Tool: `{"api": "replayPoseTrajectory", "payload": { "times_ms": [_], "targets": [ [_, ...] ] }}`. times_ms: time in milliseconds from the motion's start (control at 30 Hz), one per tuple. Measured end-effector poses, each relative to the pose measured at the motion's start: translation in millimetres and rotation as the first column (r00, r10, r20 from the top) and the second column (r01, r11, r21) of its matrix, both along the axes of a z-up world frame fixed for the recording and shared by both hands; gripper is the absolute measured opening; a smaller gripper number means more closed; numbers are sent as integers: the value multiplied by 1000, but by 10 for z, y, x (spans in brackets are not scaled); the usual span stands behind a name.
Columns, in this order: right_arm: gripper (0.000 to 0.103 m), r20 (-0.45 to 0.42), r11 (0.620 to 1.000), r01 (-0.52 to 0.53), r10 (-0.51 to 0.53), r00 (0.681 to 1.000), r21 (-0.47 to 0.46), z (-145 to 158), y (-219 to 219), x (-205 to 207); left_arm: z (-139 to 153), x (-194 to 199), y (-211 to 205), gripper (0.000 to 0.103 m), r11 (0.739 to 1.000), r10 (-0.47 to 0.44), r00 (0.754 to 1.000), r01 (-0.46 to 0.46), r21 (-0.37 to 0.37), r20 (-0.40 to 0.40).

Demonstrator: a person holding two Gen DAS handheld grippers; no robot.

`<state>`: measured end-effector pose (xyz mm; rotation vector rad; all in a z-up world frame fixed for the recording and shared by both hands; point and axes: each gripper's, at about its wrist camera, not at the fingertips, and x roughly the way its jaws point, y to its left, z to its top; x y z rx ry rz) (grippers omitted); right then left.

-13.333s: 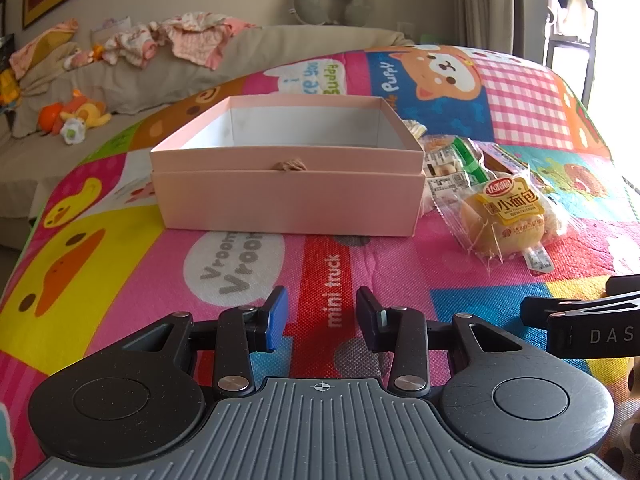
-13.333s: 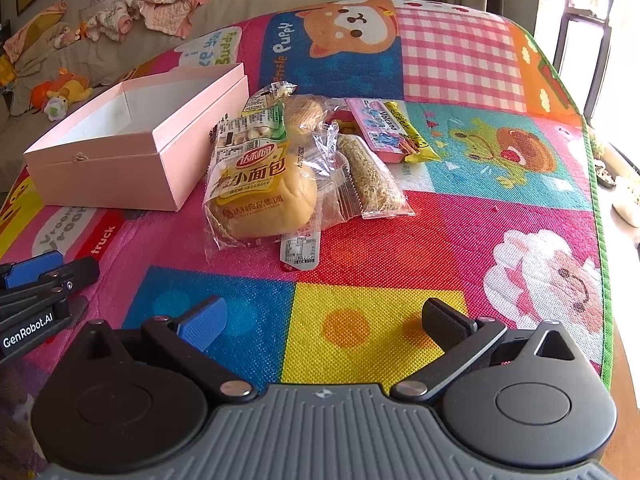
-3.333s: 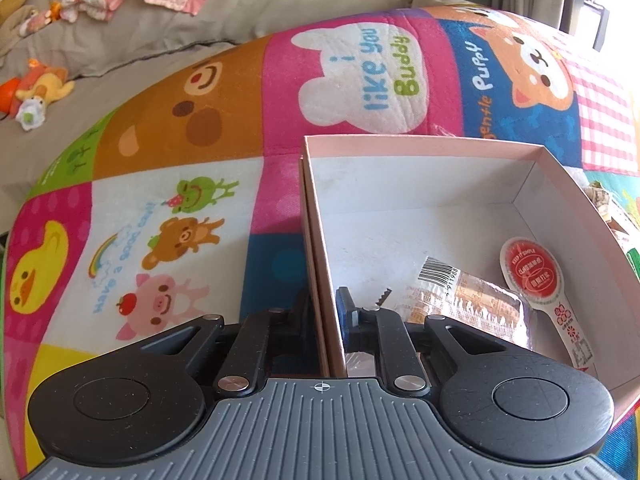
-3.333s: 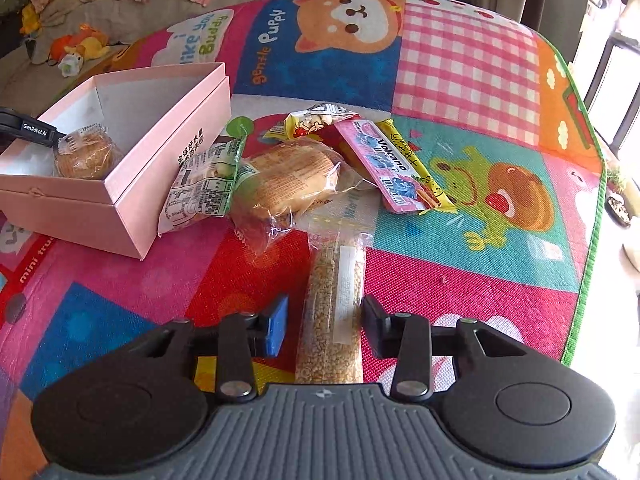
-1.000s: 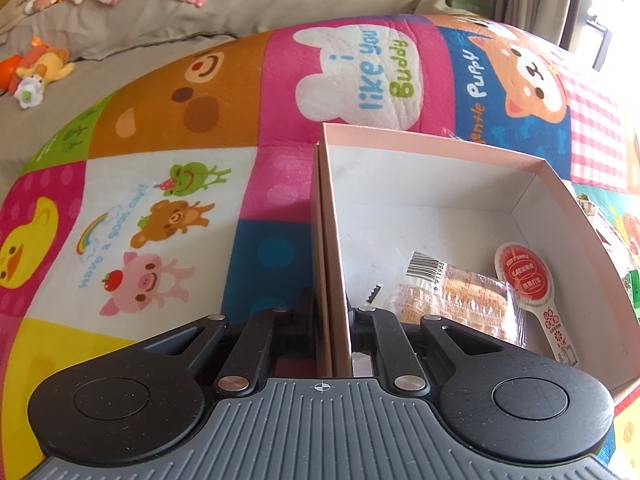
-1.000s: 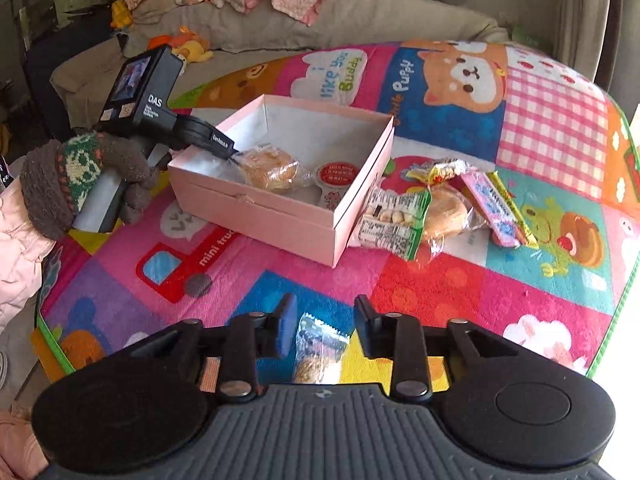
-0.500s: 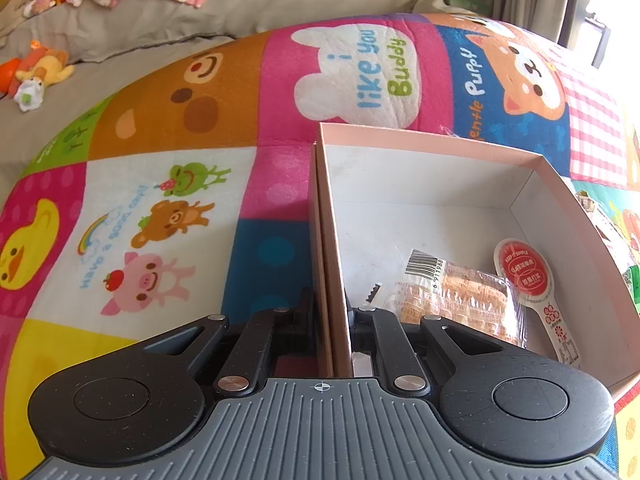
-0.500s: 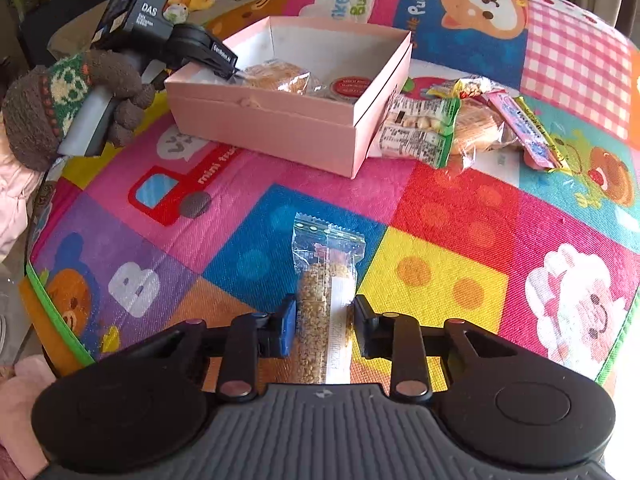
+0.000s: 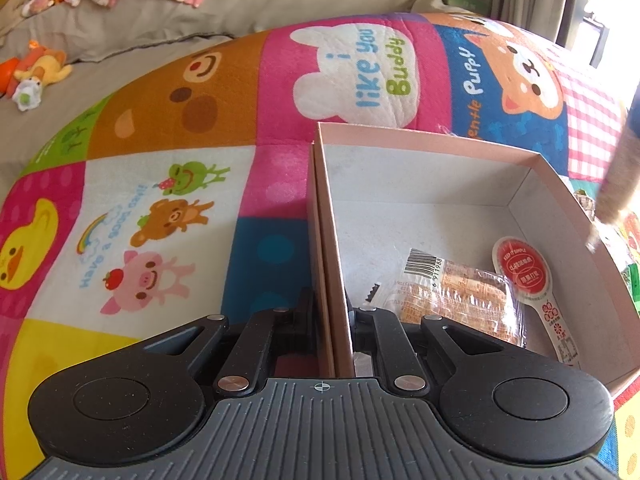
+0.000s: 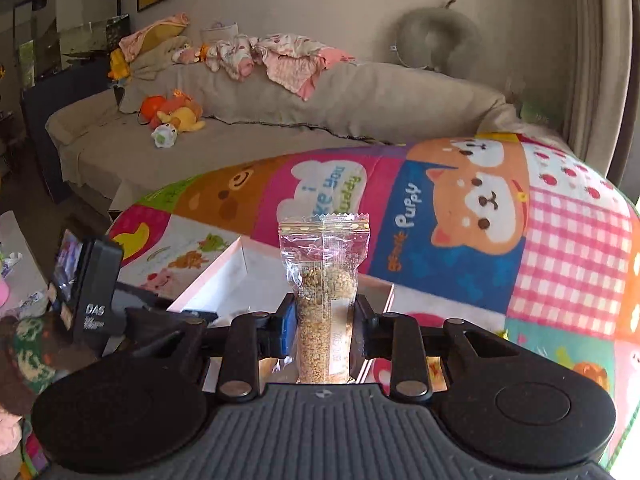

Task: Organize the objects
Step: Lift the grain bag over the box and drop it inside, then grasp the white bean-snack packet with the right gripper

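A pink cardboard box [image 9: 420, 200] lies open on the colourful play mat [image 9: 180, 140]. My left gripper [image 9: 330, 312] is shut on the box's left wall. A wrapped bun [image 9: 460, 300] with a red round label [image 9: 522, 266] lies inside the box. My right gripper [image 10: 324, 324] is shut on a clear packet of grain bar [image 10: 324, 304] and holds it upright in the air above the box [image 10: 224, 280]. The packet appears blurred at the right edge of the left wrist view [image 9: 618, 184].
A beige sofa [image 10: 280, 120] with clothes and plush toys stands behind the mat. The left gripper's body and a gloved hand [image 10: 88, 308] show at the left of the right wrist view. Other snack packets [image 9: 628, 280] lie right of the box.
My right gripper has lifted the grain bar packet off the mat and carried it over toward the box. My left gripper keeps its hold on the box wall.
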<state>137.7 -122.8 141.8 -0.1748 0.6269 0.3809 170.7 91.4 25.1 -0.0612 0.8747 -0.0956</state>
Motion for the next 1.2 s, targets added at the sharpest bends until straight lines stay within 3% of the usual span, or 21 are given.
{"api": "replayPoseTrajectory", "payload": {
  "times_ms": [100,167,300,367,467,567,800,967,1100,1200],
  "targets": [
    [28,80,991,-16,27,996,-135,-129,378,301,7,-14,1,13,1000,0,1000,0,-3,-5],
    [29,47,986,-22,30,998,-168,-250,563,535,7,-24,1,13,1000,-1,1000,0,-4,-5],
    [38,-90,1000,-31,31,995,3,-372,624,843,5,-35,-4,14,1000,1,1000,-1,-3,-2],
    [43,-108,996,-25,34,994,81,-358,570,881,4,-38,-13,13,1000,5,1000,-5,2,0],
    [54,-83,995,-16,24,996,99,-305,441,834,1,-34,-23,13,1000,10,1000,-10,1,2],
    [56,-46,998,9,-7,999,60,-293,264,746,-4,-40,-24,13,1000,4,1000,-4,0,6],
    [61,-50,992,122,-122,991,4,-429,-376,508,-14,-53,-15,13,1000,5,1000,-5,-4,14],
    [64,-148,977,214,-209,967,22,-660,-897,320,-13,-58,-32,13,1000,10,1000,-10,1,16],
    [64,-244,970,234,-211,947,69,-898,-1092,163,-13,-59,-35,13,1000,9,1000,-9,3,15],
    [59,-217,968,240,-220,951,71,-940,-1103,81,-7,-51,-50,13,1000,11,1000,-11,10,9]
  ]
}}
